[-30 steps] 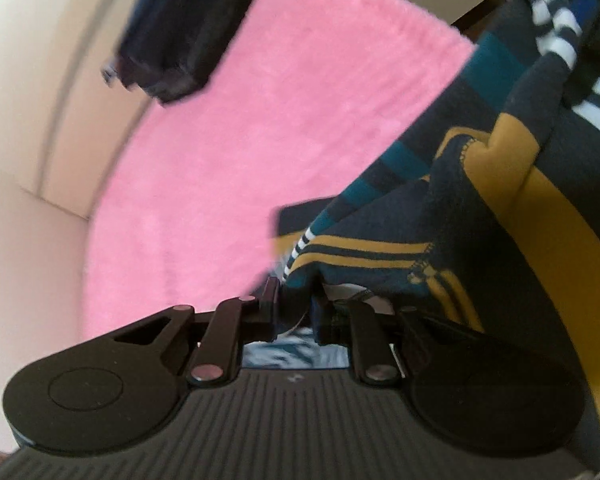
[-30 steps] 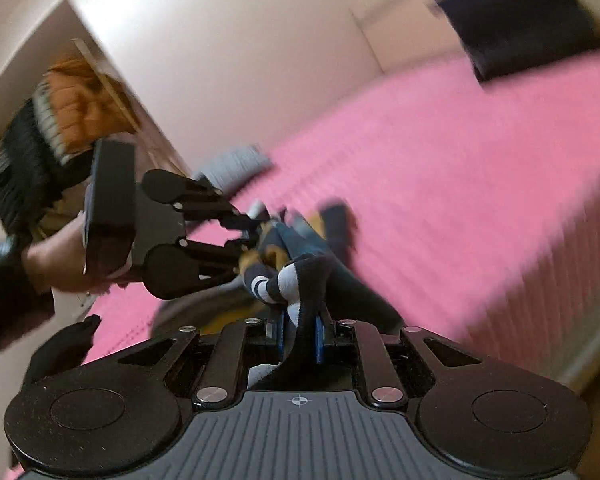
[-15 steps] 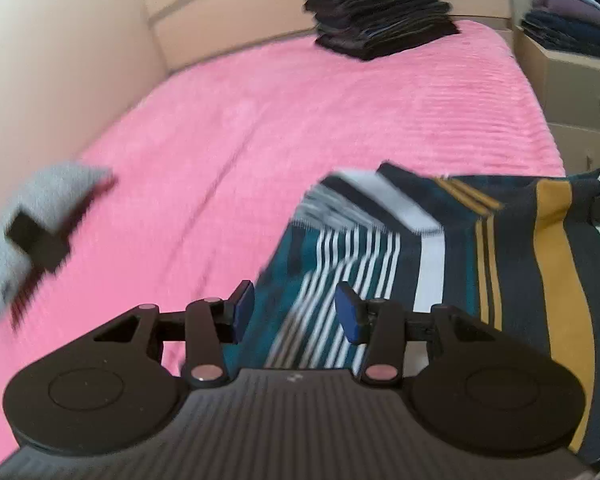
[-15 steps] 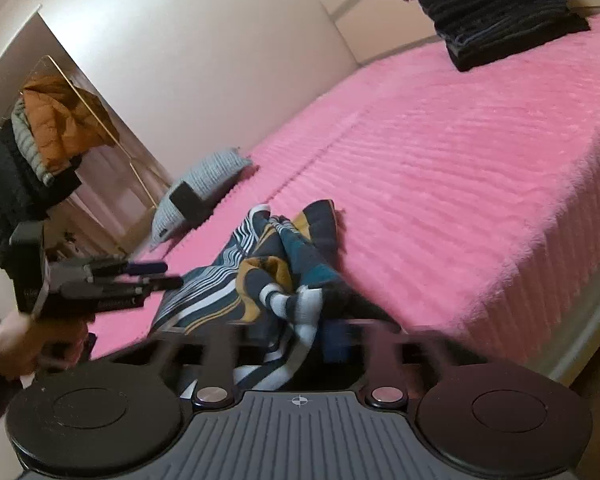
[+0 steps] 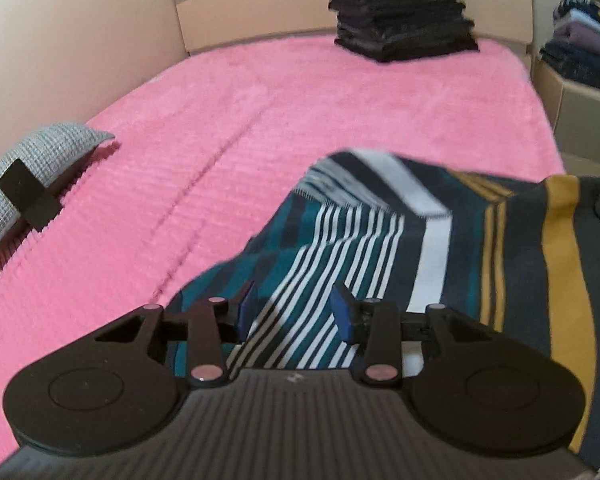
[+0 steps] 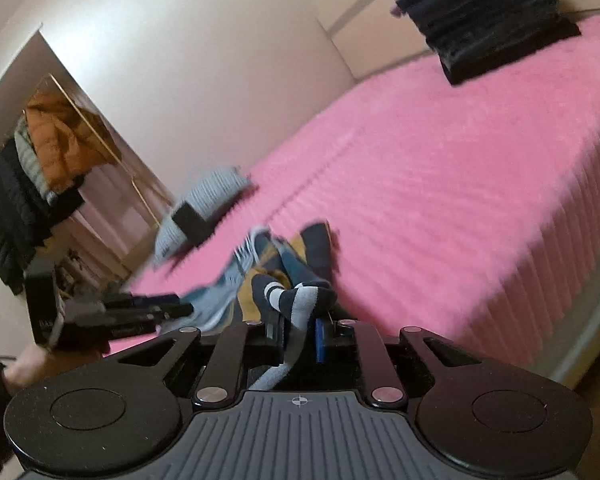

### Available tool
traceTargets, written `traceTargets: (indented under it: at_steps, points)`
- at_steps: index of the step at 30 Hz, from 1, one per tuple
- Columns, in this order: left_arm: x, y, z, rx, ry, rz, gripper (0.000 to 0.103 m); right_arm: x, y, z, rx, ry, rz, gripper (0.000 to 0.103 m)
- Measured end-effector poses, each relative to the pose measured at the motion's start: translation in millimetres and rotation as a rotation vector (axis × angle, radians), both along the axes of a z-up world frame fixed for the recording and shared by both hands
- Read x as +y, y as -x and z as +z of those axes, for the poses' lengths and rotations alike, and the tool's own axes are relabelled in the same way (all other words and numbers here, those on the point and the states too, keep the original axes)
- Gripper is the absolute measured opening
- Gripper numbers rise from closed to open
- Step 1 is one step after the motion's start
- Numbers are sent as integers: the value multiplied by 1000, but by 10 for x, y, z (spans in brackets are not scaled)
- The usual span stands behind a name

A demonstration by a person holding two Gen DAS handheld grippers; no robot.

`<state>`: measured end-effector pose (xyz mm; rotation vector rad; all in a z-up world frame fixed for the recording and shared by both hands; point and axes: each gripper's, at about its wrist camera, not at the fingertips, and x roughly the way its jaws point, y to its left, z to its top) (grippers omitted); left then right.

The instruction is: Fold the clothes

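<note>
A striped garment (image 5: 440, 240) in navy, teal, white and mustard lies crumpled on the near edge of the pink bed (image 5: 300, 112). My left gripper (image 5: 294, 308) is open and empty just above its teal and white stripes. In the right wrist view my right gripper (image 6: 298, 334) has its jaws a little apart with a fold of the garment (image 6: 296, 300) between them; whether the pads press it is unclear. The left gripper (image 6: 156, 310) shows there at the left, beside the cloth.
A stack of folded dark clothes (image 5: 404, 16) sits at the bed's far end by the headboard. A grey pillow with a black tag (image 5: 32, 168) lies at the left. Shelves with folded clothes (image 5: 584, 52) stand right. Coats (image 6: 40, 160) hang by the doorway.
My left gripper let go of the garment, opened and drew back above it. The garment dropped onto the bed. My right gripper's jaws spread a little around the fold.
</note>
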<state>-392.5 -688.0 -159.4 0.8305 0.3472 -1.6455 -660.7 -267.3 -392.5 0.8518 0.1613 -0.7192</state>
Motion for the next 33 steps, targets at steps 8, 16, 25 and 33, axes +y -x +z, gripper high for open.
traceTargets:
  at_steps: [8,16,25,33]
  points:
    - [-484,-33,-227,56,-69,1,38,-10,37,-153,42,-20,0,13]
    - [-1038,21,-335,47,-101,-28,36,-55,-22,-173,89,2,26,13]
    - [-523,-209,58,30,-45,34,35,279,37,254,318,204,-54,69]
    - [439,-412,81,4,-42,38,34,774,-533,432,186,345,312,69]
